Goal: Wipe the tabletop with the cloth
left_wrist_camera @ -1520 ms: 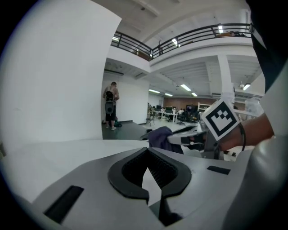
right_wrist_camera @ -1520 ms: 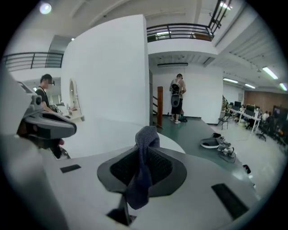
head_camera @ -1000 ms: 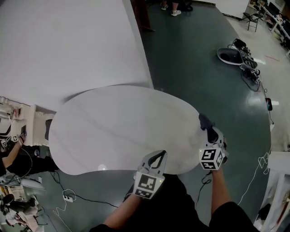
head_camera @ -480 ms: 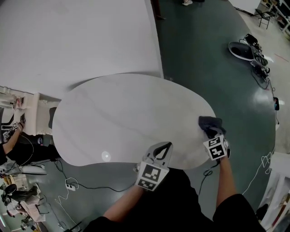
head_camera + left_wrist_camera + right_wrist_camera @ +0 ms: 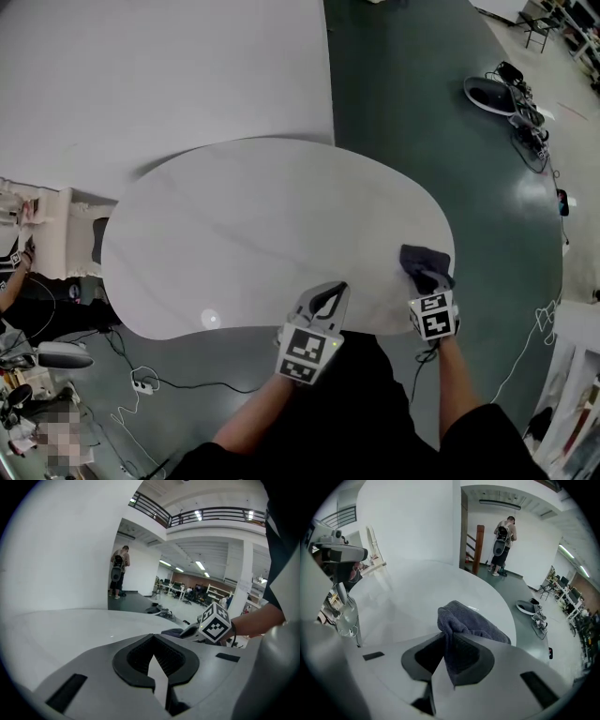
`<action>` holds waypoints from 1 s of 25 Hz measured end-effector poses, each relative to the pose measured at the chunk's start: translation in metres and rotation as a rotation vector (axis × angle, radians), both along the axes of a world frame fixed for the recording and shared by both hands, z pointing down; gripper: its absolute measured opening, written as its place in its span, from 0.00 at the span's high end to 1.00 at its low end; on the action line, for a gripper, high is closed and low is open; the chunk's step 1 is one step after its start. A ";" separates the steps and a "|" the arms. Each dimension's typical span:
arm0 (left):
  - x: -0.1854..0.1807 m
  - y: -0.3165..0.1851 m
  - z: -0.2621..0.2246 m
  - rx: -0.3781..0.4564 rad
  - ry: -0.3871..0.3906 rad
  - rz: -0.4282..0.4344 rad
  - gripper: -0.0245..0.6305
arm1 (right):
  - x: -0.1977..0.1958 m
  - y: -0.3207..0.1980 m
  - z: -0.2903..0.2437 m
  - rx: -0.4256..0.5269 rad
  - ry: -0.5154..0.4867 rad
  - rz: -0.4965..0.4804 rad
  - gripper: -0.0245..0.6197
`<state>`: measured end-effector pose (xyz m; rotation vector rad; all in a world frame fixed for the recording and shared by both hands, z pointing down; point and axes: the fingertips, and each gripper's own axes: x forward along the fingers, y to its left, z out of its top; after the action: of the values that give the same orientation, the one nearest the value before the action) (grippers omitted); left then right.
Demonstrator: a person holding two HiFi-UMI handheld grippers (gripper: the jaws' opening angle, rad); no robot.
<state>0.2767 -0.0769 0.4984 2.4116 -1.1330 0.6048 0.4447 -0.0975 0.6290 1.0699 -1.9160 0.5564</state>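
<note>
Under your hands, the white, bean-shaped tabletop [image 5: 244,225] lies bare over most of its face, with a small spot of reflected light close to its near edge. It stands on a glossy dark green floor [image 5: 422,103], and a tall white wall panel [image 5: 159,66] rises just behind its far edge.

At the table's right end, close to the near edge, your right gripper [image 5: 427,279] has its fingers pinched on the dark grey terry cloth [image 5: 422,259]. The cloth bunches ahead of the jaws and rests on the surface. Your left gripper [image 5: 327,292] sits over the middle of the near edge, fingers pressed together on nothing.

Off the left end, pale furniture [image 5: 66,234] crowds the table, and white cables [image 5: 141,403] trail on the floor at the near left. Past the right end the green floor runs wide, up to a dark round base [image 5: 492,94] well apart from the table.
</note>
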 end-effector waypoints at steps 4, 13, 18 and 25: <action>-0.017 0.013 0.001 -0.007 0.017 -0.012 0.95 | -0.019 0.019 0.000 -0.002 -0.008 0.043 0.89; -0.064 0.043 0.004 -0.009 0.037 -0.034 0.95 | -0.072 0.062 0.000 -0.027 -0.129 0.177 0.89; -0.090 0.059 -0.001 0.006 0.055 -0.061 0.95 | -0.105 0.079 -0.001 -0.032 -0.137 0.176 0.89; -0.149 0.087 0.003 0.013 0.049 -0.143 0.95 | -0.154 0.093 -0.001 -0.017 -0.162 0.180 0.89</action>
<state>0.1280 0.0102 0.5013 2.3183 -1.2786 0.4918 0.2904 -0.0046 0.6281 1.2264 -1.9606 0.7795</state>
